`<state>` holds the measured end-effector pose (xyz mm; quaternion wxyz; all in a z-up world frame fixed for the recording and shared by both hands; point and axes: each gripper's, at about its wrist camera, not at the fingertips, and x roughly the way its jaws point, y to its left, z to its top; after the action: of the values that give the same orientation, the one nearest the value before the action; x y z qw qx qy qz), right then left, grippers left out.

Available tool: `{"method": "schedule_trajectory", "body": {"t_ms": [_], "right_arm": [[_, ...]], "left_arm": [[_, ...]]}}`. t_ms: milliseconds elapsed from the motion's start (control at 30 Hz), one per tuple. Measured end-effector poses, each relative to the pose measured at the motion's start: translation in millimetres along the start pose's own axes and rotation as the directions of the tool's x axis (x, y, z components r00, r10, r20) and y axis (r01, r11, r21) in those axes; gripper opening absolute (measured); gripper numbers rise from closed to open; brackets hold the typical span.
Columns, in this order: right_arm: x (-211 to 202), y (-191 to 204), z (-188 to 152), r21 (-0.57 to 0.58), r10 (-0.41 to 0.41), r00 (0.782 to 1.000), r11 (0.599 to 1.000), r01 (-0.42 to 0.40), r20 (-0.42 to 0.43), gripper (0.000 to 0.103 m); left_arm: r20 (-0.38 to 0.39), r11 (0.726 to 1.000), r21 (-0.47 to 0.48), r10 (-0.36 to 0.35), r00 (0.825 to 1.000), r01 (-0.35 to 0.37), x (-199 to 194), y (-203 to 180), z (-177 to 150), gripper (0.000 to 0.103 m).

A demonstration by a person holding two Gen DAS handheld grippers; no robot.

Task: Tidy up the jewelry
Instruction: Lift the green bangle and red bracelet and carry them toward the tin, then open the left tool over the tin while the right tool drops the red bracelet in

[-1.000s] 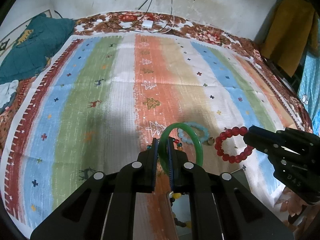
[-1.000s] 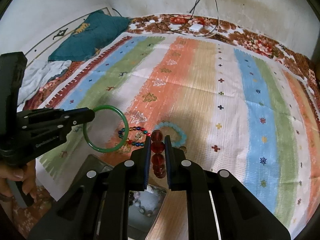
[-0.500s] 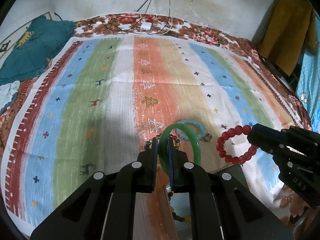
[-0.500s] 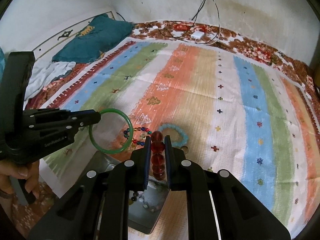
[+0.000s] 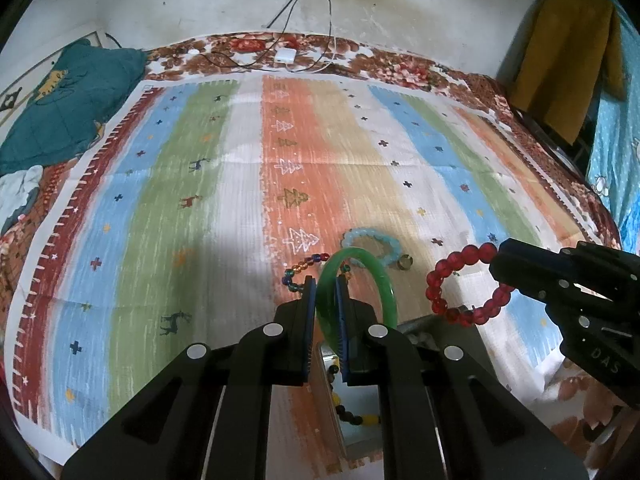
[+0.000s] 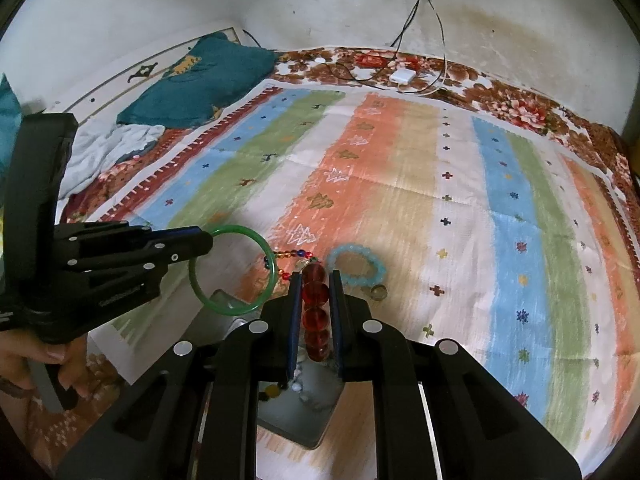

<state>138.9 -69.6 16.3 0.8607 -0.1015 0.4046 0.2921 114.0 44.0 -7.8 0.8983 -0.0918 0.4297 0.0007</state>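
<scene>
My left gripper (image 5: pixel 326 282) is shut on a green bangle (image 5: pixel 386 284), held in the air above a metal box (image 5: pixel 460 330); it also shows in the right wrist view (image 6: pixel 208 242) with the bangle (image 6: pixel 266 258). My right gripper (image 6: pixel 316 278) is shut on a red bead bracelet (image 6: pixel 315 300); in the left wrist view it (image 5: pixel 498 264) holds the bracelet (image 5: pixel 440 276) over the box. A light blue bead bracelet (image 5: pixel 374 240), a multicoloured bead string (image 5: pixel 300 268) and a small ring (image 5: pixel 405 262) lie on the striped cloth (image 5: pixel 200 184).
The metal box (image 6: pixel 300 404) holds several bead pieces and sits at the cloth's near edge. A teal pillow (image 5: pixel 68 100) lies far left. A white charger with cables (image 5: pixel 286 55) lies at the back. A mustard garment (image 5: pixel 560 52) hangs at the right.
Both grippers have lifted and pulled back a little toward the box, each still holding its bracelet. The jewelry on the cloth has not moved.
</scene>
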Motion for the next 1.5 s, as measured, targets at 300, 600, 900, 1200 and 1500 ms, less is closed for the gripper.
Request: {"method": "schedule_trajectory", "body": {"t_ms": [300, 600, 900, 1200, 1500], "right_arm": [[-7, 3, -7, 0.004, 0.016, 1.000, 1.000, -0.016, 0.000, 0.014], [-11, 8, -19, 0.009, 0.029, 1.000, 1.000, -0.029, -0.010, 0.014], [-12, 12, -32, 0.016, 0.048, 0.998, 0.999, -0.047, -0.034, 0.014], [-5, 4, -40, 0.075, 0.071, 0.995, 0.995, -0.066, -0.068, 0.018], [2, -12, -37, 0.097, 0.015, 0.998, 0.995, -0.008, -0.067, 0.047]], "left_arm": [[0.004, 1.000, 0.016, -0.005, 1.000, 0.005, -7, -9, -13, 0.009], [-0.005, 1.000, 0.010, 0.000, 1.000, 0.000, -11, -10, -22, 0.009], [-0.014, 1.000, 0.020, 0.002, 1.000, -0.002, -13, -12, -33, 0.009], [-0.079, 1.000, 0.016, 0.004, 0.997, -0.002, -2, -15, -40, 0.022], [-0.068, 0.998, -0.030, 0.046, 0.997, -0.048, 0, 0, -35, 0.050]]}}
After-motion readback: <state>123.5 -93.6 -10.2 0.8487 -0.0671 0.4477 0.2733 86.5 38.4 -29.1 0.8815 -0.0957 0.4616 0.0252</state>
